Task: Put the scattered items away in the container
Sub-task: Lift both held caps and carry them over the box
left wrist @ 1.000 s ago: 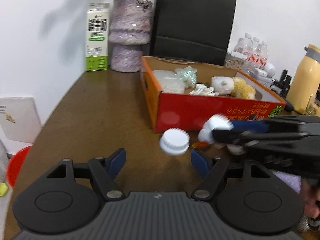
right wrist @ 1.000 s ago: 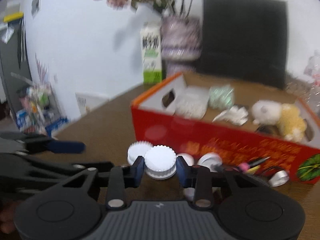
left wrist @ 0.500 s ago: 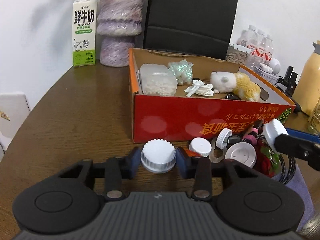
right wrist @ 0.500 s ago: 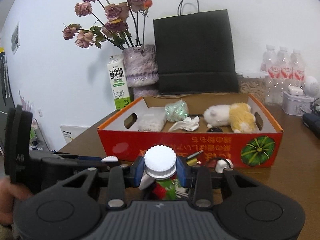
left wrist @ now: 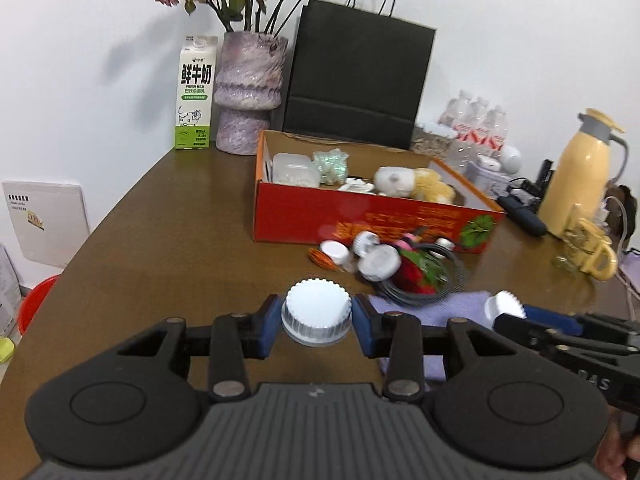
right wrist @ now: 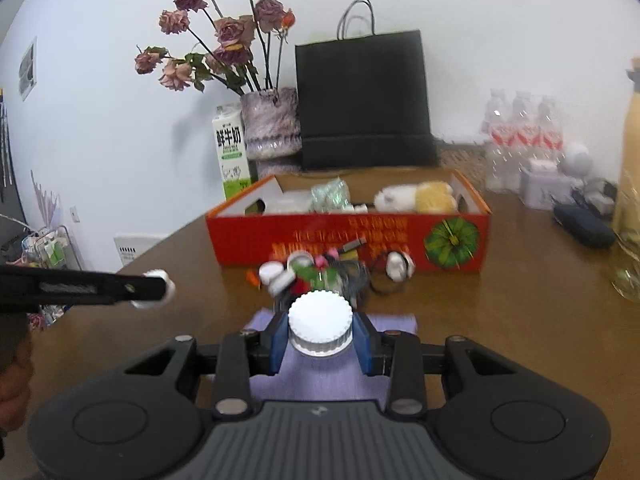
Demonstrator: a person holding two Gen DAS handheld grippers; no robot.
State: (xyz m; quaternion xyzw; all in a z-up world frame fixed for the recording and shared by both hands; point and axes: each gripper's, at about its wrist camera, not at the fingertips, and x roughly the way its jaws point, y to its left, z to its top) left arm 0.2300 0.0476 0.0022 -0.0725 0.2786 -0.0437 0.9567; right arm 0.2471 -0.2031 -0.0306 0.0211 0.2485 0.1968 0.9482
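My left gripper (left wrist: 316, 320) is shut on a white ribbed cap (left wrist: 316, 312) and holds it above the brown table, well back from the red cardboard box (left wrist: 360, 220). My right gripper (right wrist: 320, 328) is shut on a second white ribbed cap (right wrist: 320, 322) above a purple cloth (right wrist: 320, 380). The box (right wrist: 348, 240) holds a plastic tub, a plush toy and crumpled items. A pile of loose caps, red and green pieces and a dark cable (left wrist: 392, 264) lies in front of the box. Each gripper shows in the other's view: the right (left wrist: 506, 308), the left (right wrist: 154, 282).
A milk carton (left wrist: 194, 96), a purple vase with dried roses (left wrist: 248, 92) and a black paper bag (left wrist: 356, 80) stand behind the box. Water bottles (left wrist: 480, 124), a yellow thermos (left wrist: 580, 172) and a yellow mug (left wrist: 592, 256) stand at the right.
My left gripper closed on a cap, then both grippers rose and pulled back from the box with their caps. The pile now lies farther ahead.
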